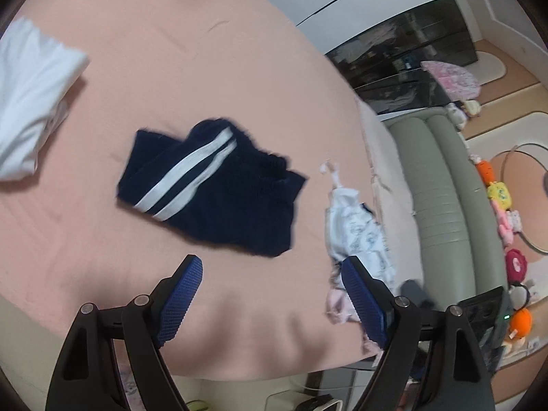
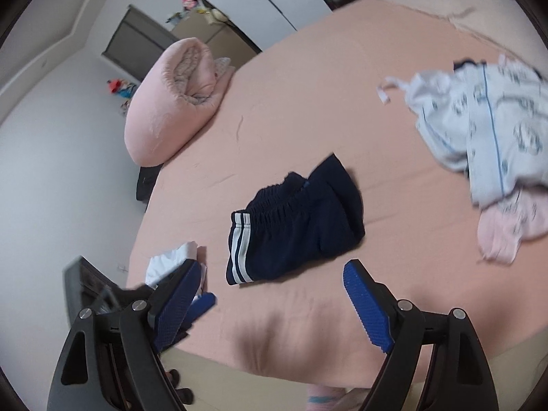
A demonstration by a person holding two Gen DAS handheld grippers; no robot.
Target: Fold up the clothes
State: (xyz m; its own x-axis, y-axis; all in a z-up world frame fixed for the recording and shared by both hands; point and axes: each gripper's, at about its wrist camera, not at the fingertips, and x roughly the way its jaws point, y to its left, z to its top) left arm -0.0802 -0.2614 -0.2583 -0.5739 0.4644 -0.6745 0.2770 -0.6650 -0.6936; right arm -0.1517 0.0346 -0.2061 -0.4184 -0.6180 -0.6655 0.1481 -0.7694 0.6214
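The navy shorts (image 1: 212, 188) with white side stripes lie roughly in the middle of the pink bed (image 1: 171, 68), doubled over into a compact bundle, so this piece looks folded or nearly so, though its edges are not squared. A white garment (image 1: 30, 99) sits well apart from it toward one side of the bed; it seems gathered into a loose stack, but whether it is properly folded is hard to tell. On the other side, near the bed's edge, a crumpled heap of printed pale clothes (image 2: 489, 130) with a pink piece (image 2: 507, 233) under it is clearly unfolded, so most of the remaining work is probably there.

The left gripper (image 1: 272, 298) hangs above the near part of the bed with its jaws spread wide and nothing between them. The right gripper (image 2: 270, 301) is likewise spread and empty, with the shorts just beyond its tips.

Bare sheet surrounds the shorts on all sides, giving room to lay a garment flat. The heap lies close to the bed's edge above a grey padded bench (image 1: 441, 185), so a careless pull could send clothes over the side. A rolled pink quilt (image 2: 174, 102) occupies the far corner.
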